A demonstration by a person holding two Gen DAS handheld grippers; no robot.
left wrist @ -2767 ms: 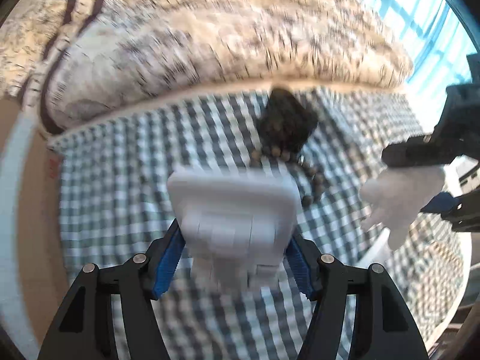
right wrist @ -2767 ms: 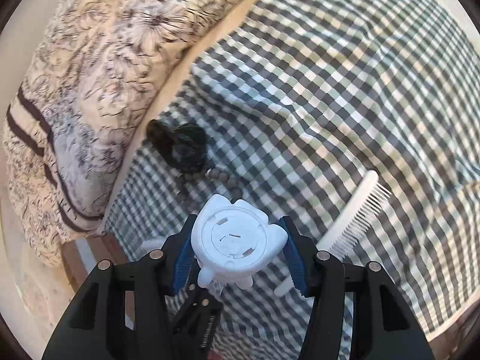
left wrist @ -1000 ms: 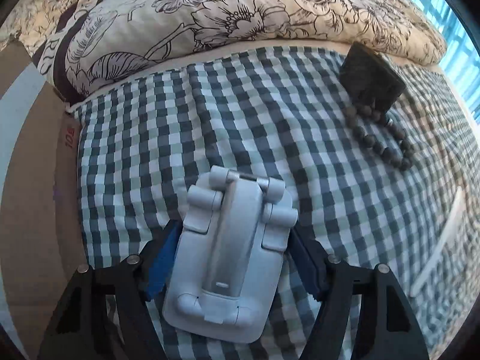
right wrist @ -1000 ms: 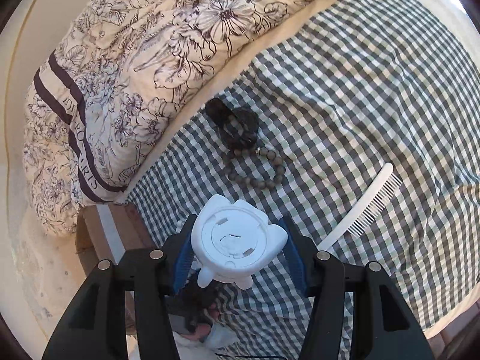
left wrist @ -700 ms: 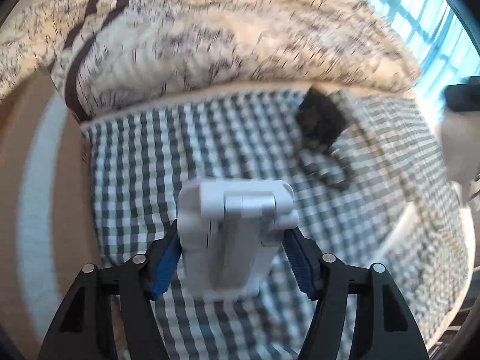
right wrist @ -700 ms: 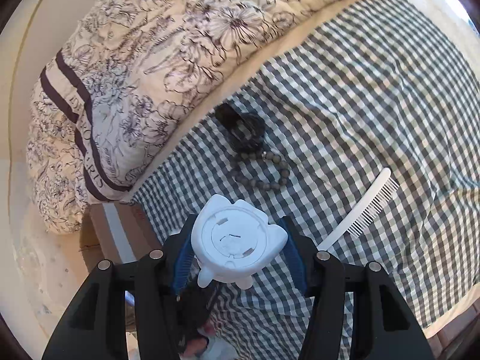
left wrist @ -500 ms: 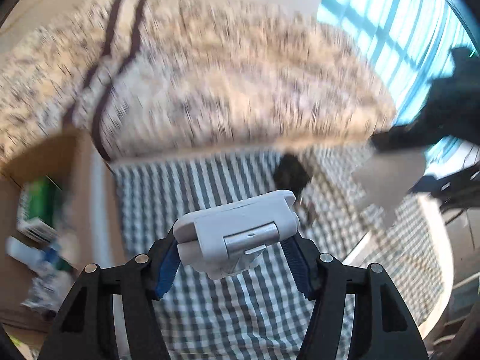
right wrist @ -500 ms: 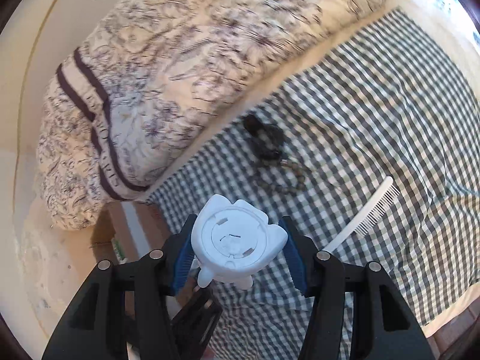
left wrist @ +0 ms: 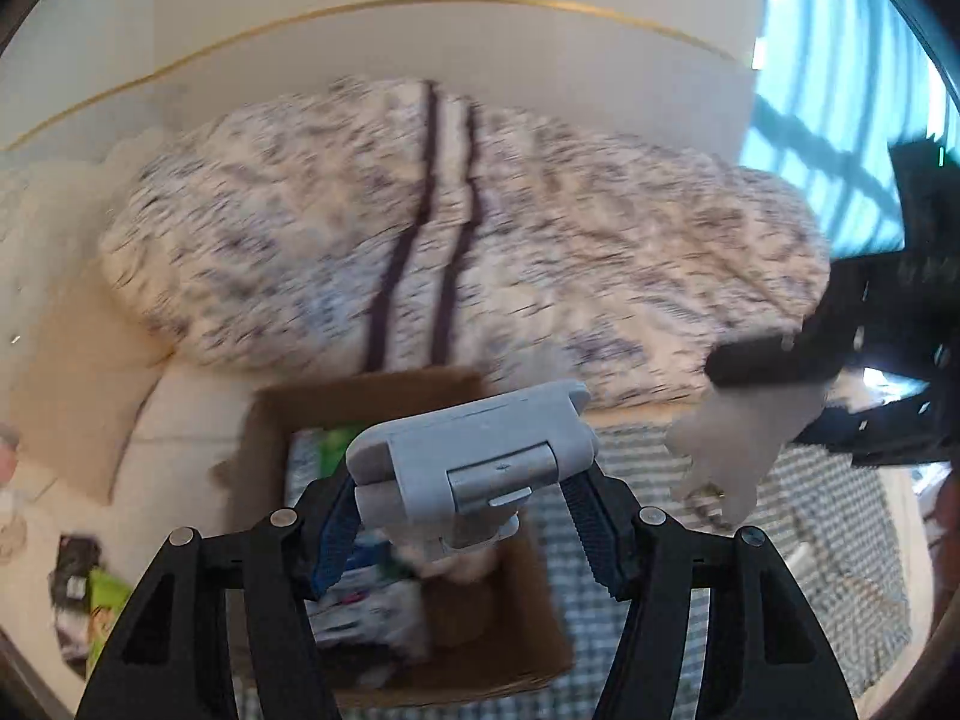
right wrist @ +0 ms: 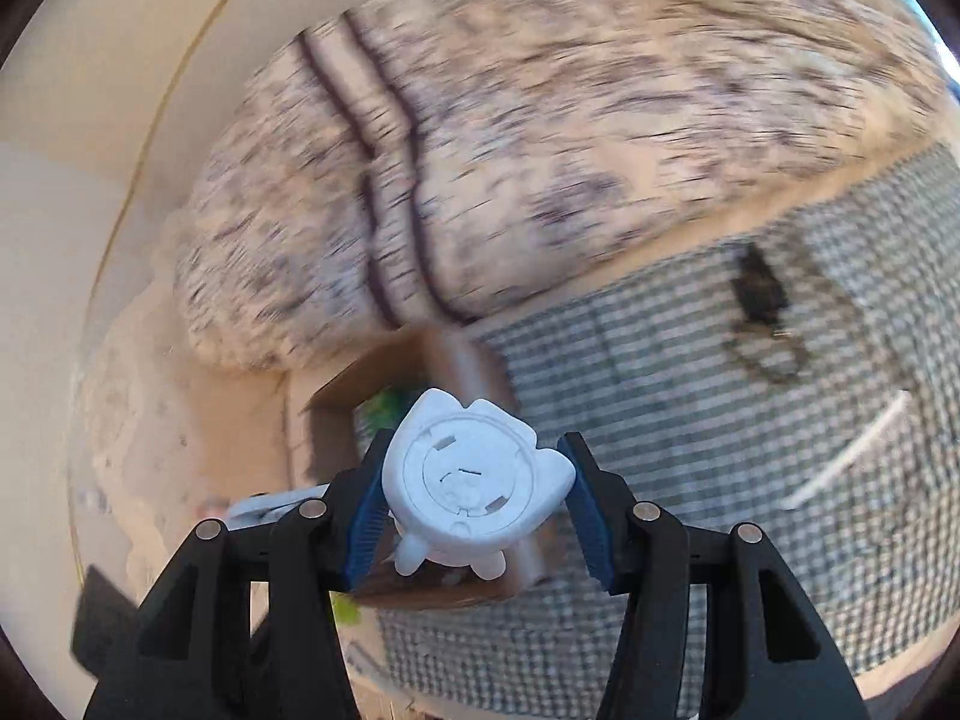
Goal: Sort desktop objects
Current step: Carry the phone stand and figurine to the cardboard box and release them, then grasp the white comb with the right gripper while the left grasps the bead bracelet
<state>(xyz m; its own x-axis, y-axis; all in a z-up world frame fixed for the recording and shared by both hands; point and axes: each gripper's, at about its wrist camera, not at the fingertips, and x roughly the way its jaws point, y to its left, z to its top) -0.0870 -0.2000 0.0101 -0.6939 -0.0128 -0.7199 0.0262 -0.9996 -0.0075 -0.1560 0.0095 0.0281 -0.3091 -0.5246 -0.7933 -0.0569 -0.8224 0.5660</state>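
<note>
Now the left gripper (left wrist: 465, 510) squeezes a grey folding stand (left wrist: 474, 462) and the right gripper (right wrist: 474, 516) squeezes a white cat-shaped toy (right wrist: 474, 480), both held above the open cardboard box (left wrist: 510, 654). Neither is dropped in yet, I think. Farther off, a bead bracelet (right wrist: 765, 354) and a white comb (right wrist: 846, 459) lie on the checked cloth (right wrist: 660, 420), waiting.

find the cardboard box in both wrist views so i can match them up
Left wrist view: the cardboard box sits low and centre-left, partly hidden behind the grey folding stand.
Right wrist view: the box sits left of centre, just behind the white cat-shaped gadget.
Shared landmark: the floral duvet with two dark stripes, just beyond the box.
</note>
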